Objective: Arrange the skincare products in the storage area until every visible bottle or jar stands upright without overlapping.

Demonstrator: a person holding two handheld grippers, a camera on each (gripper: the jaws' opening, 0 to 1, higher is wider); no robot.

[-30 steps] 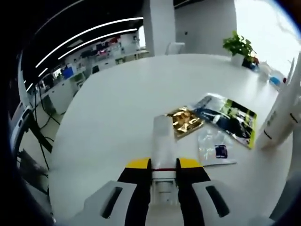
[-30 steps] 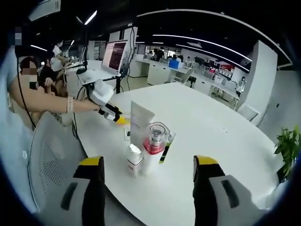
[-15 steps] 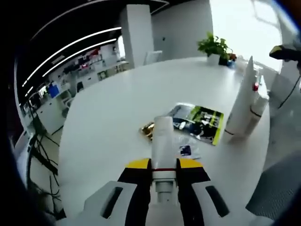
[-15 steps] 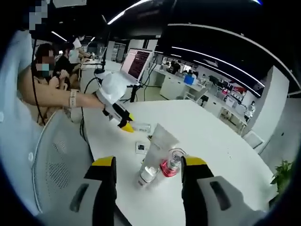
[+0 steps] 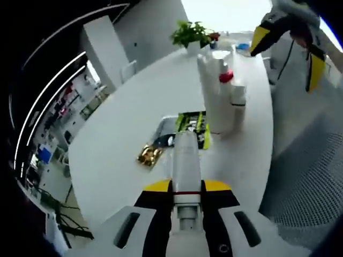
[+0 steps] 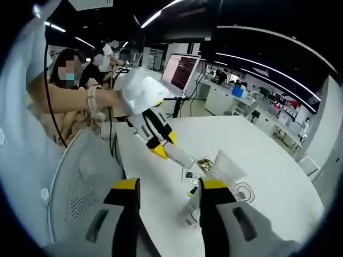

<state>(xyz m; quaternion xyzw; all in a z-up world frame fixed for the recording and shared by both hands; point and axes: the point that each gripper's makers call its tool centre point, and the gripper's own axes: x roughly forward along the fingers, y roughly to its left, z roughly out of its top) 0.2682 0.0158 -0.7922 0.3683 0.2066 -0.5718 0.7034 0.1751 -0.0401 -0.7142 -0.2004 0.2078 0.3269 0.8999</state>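
Left gripper view: at lower centre the left gripper (image 5: 187,194) pinches a translucent white tube (image 5: 186,163) between its jaws, the tube lying along them and pointing up the frame. Right of centre, a tall white tube (image 5: 213,91), a red-collared bottle (image 5: 226,77) and a small white bottle (image 5: 237,101) stand upright, bunched together on the white table (image 5: 123,139). In the right gripper view, the right gripper (image 6: 163,201) has its jaws spread, gripping nothing.
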